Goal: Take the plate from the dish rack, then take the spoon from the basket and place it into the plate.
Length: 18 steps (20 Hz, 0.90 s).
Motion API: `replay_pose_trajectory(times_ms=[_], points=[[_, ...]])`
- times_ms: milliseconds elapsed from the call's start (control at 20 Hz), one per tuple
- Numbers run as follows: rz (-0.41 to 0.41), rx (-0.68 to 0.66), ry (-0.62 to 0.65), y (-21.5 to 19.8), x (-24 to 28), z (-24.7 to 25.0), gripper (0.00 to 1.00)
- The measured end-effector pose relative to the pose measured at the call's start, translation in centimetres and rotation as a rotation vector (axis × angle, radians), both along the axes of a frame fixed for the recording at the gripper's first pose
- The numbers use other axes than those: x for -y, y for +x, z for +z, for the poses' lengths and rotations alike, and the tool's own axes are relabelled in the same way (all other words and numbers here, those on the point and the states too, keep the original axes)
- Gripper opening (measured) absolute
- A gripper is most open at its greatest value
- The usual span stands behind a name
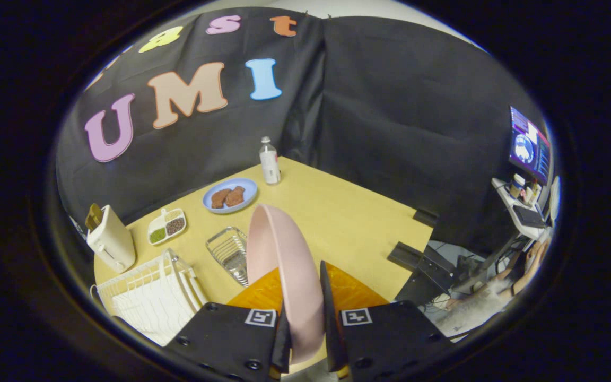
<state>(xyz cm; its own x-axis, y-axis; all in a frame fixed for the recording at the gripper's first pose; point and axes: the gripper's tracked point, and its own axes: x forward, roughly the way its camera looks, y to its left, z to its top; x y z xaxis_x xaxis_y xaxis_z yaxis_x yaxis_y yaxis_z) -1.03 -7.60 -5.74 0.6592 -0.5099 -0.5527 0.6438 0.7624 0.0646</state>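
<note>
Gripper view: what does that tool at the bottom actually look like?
The gripper has two flat, dark, angular body plates fastened with round screws. Each plate carries a small square black-and-white coded marker near its inner edge. Two thin, blade-like fingers reach forward from between the plates.

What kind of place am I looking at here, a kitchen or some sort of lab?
Probably a staged recording booth, not a real kitchen. A pale wooden table backed by black cloth walls holds kitchen props: a white wire dish rack and a cream toaster. The gripper holds a pink plate upright between its fingers.
</note>
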Motion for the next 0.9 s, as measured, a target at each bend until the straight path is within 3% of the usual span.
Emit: replay_pose_trajectory(times_ms=[500, 900], points=[[-0.007, 0.054, 0.239, 0.7, 0.2, -7.1, 0.3], [-0.109, -0.002, 0.312, -1.7, 4.9, -13.7, 0.26]])
